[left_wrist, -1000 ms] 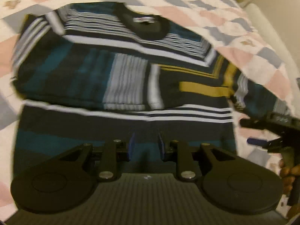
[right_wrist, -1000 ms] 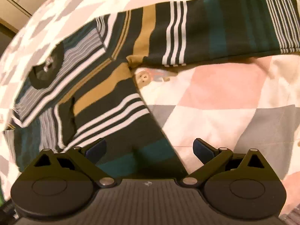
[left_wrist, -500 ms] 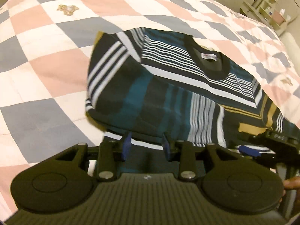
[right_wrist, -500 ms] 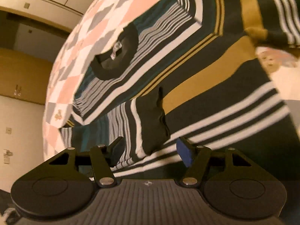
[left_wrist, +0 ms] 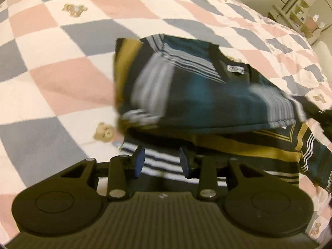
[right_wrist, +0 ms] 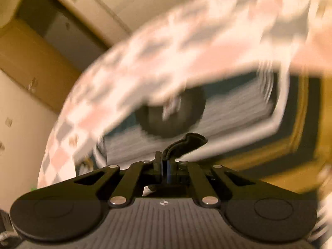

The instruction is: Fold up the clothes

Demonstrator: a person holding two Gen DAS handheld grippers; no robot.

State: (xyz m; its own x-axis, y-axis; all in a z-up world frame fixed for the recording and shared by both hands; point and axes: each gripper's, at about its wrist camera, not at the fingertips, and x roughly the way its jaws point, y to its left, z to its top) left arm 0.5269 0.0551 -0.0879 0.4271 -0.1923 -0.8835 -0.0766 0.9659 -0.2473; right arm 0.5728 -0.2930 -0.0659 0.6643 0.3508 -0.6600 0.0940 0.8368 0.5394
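Observation:
A striped sweater (left_wrist: 207, 95) in black, teal, white and mustard lies on the checkered bedspread (left_wrist: 62, 66). Its left sleeve is lifted and swings over the body, blurred. My left gripper (left_wrist: 161, 161) is open, low over the sweater's striped lower edge, holding nothing. My right gripper (right_wrist: 165, 167) is shut on the sleeve's black cuff (right_wrist: 186, 143), which sticks up between the fingertips. Beyond it the blurred collar (right_wrist: 172, 112) and striped chest (right_wrist: 238, 112) show. The right gripper is barely visible at the far right of the left wrist view.
The pink, grey and white bedspread (right_wrist: 186, 47) covers the bed all round the sweater. A teddy-bear print (left_wrist: 104, 132) lies left of the hem. Shelves (left_wrist: 300, 18) stand beyond the bed at upper right. Wooden cabinets (right_wrist: 31, 47) stand at the left.
My right gripper has closed on the sleeve cuff and lifted it, carrying the sleeve across the sweater. My left gripper has moved left along the hem and stayed open.

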